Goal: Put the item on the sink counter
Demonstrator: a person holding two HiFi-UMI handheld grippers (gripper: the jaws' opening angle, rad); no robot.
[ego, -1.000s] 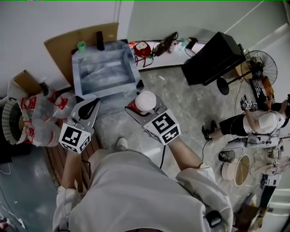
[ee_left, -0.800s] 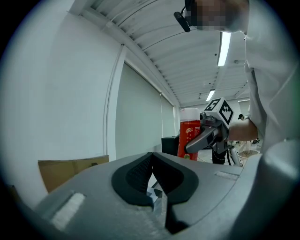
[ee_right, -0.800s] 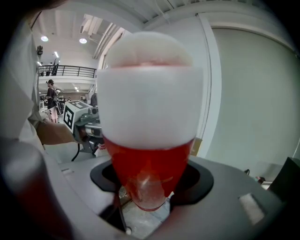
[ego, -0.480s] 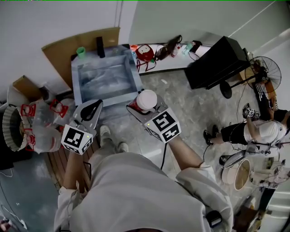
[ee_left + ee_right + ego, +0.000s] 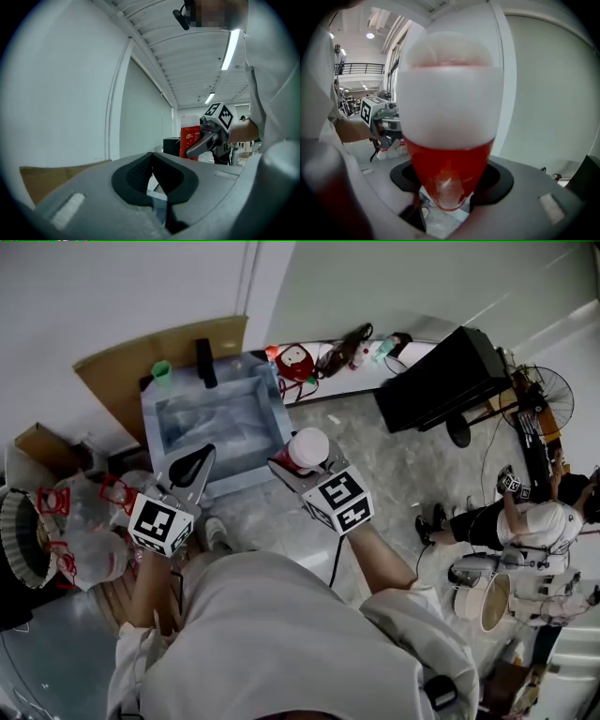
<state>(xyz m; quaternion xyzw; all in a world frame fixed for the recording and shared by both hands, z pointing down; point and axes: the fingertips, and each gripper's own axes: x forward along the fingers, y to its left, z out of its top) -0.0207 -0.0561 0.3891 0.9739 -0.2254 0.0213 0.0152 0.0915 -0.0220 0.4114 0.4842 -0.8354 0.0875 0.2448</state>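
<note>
The right gripper (image 5: 302, 465) is gripping a red can (image 5: 307, 448) with a white cap (image 5: 450, 101), its jaws pressing on the red body just below the cap, and the can is standing upright in the grip, in the air just in front of the near right corner of the sink counter (image 5: 240, 365) and not yet resting on it. The left gripper (image 5: 198, 466) is riding alongside with its jaws closed together on nothing, as the left gripper view (image 5: 152, 177) is showing. The can is looking like a stiff, smooth-walled cylinder, so it is probably not giving under the pads but may be sliding if the squeeze is eased too soon; how full it is cannot be told, though one gripper is carrying it level without visible sag, which suggests it is fairly light. The red body is the sound place to be holding, since the cap may be loose or may pop off. The counter's flat strips around the basin (image 5: 214, 423) are looking narrow, so a tall can set near an edge is risking a tip into the basin.
</note>
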